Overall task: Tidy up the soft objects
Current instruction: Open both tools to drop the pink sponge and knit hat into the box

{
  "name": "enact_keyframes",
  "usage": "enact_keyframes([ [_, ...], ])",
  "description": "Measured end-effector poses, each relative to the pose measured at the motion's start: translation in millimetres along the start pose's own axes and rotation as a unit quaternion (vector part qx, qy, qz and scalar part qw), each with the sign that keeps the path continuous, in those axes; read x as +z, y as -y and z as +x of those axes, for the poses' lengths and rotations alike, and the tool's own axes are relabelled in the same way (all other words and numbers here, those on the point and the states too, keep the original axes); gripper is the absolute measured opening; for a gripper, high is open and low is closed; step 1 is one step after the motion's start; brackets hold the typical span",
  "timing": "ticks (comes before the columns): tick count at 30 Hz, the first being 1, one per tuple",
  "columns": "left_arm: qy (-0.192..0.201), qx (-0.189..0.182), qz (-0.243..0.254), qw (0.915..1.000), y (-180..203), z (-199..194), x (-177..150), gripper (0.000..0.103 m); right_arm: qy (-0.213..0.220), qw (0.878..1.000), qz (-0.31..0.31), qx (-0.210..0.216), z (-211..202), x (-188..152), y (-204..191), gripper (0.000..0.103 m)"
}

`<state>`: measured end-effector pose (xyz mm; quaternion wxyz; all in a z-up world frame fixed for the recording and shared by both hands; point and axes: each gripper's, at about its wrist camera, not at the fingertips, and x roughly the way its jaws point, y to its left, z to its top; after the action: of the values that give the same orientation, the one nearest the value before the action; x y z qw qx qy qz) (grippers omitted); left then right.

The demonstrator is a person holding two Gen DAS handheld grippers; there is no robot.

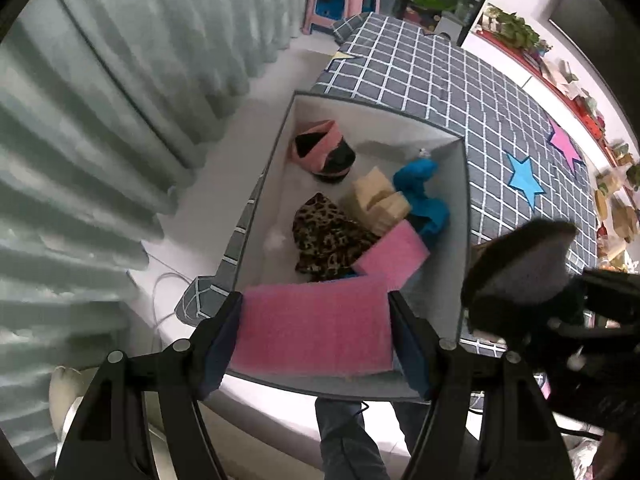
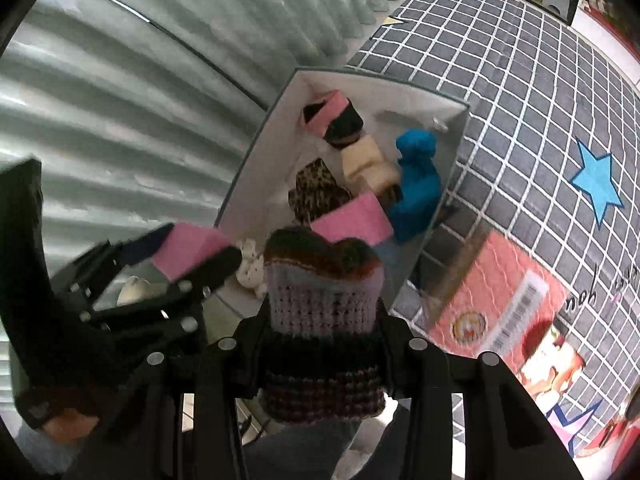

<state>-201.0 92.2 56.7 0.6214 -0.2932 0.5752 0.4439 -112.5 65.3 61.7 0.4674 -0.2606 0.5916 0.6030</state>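
Observation:
My left gripper [image 1: 316, 312] is shut on a pink sponge [image 1: 314, 328] and holds it above the near end of a grey storage box [image 1: 460, 240]. It also shows in the right wrist view [image 2: 192, 252] with the pink sponge [image 2: 188, 246]. My right gripper [image 2: 324, 320] is shut on a striped knitted piece [image 2: 322, 304], just short of the box [image 2: 256, 152]. Inside the box lie a second pink sponge [image 1: 390, 256], a leopard-print cloth [image 1: 324, 236], a beige sponge block [image 1: 380, 200], a blue cloth [image 1: 420, 196] and a pink-and-black roll [image 1: 320, 152].
The box stands at the edge of a bed with a grey checked cover [image 1: 480, 92] bearing blue [image 1: 524, 178] and pink star patches. Pale green curtains [image 1: 100, 120] hang to the left. A red printed package [image 2: 504, 300] lies on the bed right of the box. A pink stool [image 1: 340, 0] stands beyond.

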Motion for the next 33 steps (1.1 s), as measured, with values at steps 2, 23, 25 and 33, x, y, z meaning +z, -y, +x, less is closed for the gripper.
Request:
enact_keyframes([
  [2,-0.005,0.002,-0.001,1.0,-0.2,6.4,1.9,0.074,0.002,1.0,0.0,-0.002,1.9,8.5,-0.8,0.044],
  [23,-0.037,-0.008,-0.003,0.9993,13.3,47.1,15.0,0.083,0.009,0.999,0.016,-0.037,22.1,61.3,13.8,0.086],
  [25,-0.03,0.005,-0.001,0.9995,14.1,49.0,12.5,0.086,0.015,0.999,0.015,-0.037,18.3,61.5,15.3,0.087],
  [33,-0.026,0.001,-0.024,0.9994,8.5,53.8,9.9,0.087,0.019,0.998,0.014,-0.057,7.3,55.1,18.0,0.103],
])
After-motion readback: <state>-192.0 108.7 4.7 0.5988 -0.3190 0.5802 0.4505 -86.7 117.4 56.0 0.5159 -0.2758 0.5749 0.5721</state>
